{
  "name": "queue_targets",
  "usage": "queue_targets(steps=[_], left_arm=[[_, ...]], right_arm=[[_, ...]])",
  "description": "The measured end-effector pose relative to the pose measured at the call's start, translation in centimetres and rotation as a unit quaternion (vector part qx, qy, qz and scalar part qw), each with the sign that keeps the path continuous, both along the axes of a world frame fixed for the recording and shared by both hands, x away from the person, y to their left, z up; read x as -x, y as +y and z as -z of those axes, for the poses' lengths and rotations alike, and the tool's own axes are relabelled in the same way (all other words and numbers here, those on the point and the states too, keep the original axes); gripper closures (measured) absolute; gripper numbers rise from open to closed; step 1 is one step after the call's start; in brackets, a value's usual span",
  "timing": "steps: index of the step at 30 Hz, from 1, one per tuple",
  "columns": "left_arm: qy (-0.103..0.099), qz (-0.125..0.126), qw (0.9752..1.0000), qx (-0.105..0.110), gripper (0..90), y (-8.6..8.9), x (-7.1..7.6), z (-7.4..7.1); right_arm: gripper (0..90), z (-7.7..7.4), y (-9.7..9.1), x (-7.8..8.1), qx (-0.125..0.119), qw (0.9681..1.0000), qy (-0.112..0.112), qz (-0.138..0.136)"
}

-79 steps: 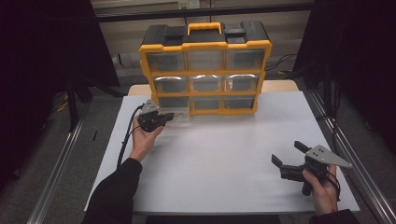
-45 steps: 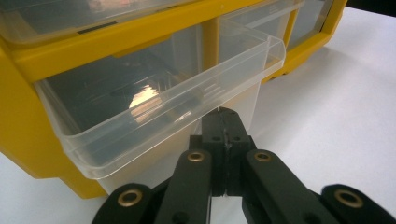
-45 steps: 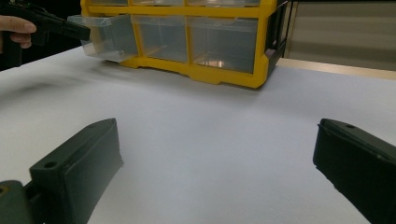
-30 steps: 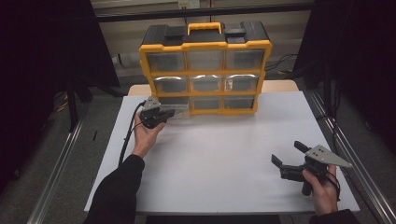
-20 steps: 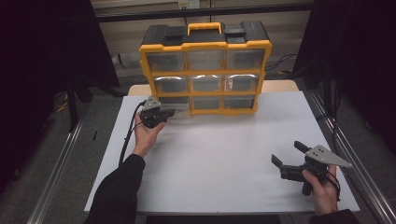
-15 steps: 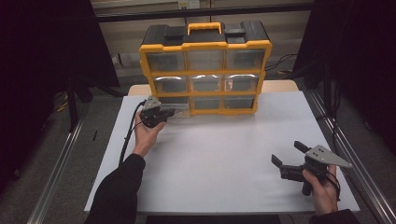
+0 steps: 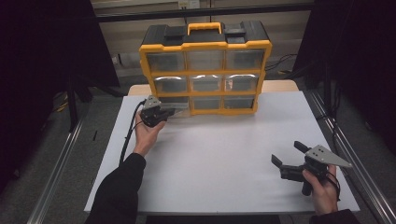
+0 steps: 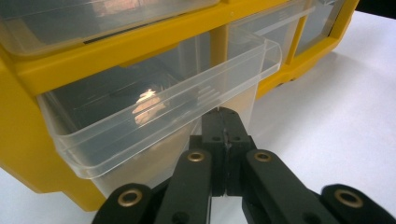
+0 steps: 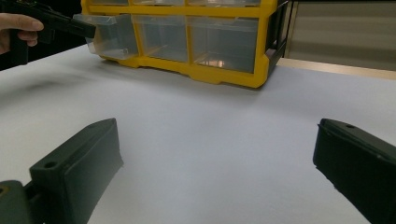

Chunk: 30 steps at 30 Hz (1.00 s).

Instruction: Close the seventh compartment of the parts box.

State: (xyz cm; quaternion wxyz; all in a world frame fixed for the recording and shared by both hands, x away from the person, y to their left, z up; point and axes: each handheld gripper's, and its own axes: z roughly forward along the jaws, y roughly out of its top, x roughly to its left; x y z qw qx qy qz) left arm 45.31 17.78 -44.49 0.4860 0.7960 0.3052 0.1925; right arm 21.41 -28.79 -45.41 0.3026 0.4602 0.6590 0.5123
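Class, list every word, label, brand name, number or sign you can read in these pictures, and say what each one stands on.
None: no readable text stands anywhere.
Yellow organizer case: no brand or label shows on its frame or black top.
Clear bottom-left drawer: plain, no label.
Left gripper and right gripper: no markings.
White table: bare of print.

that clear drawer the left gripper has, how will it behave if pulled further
The clear drawer looks thin-walled and nearly empty, so probably light and a bit flexible. Its smooth lip may slip from the left gripper. The yellow organizer stands tall; hard pulling might drag it.
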Motion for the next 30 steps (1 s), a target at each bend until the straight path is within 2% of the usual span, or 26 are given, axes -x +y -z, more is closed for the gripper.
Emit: queue_targets(steps=[12, 19, 30], left_arm=[[0.0, -0.01, 0.9999, -0.001, 90.0, -0.2, -0.4, 0.0], [0.0, -0.011, 0.9999, 0.008, 90.0, -0.2, -0.6, 0.1], [-0.002, -0.022, 0.9997, -0.004, 90.0, -0.4, -1.1, 0.1]], right_arm=[[0.5, 0.0, 0.0, 0.0, -0.001, 1.0, 0.0, 0.0], [0.5, 0.0, 0.0, 0.0, -0.001, 1.0, 0.001, 0.0], [0.5, 0.0, -0.1, 0.0, -0.002, 1.0, 0.0, 0.0]])
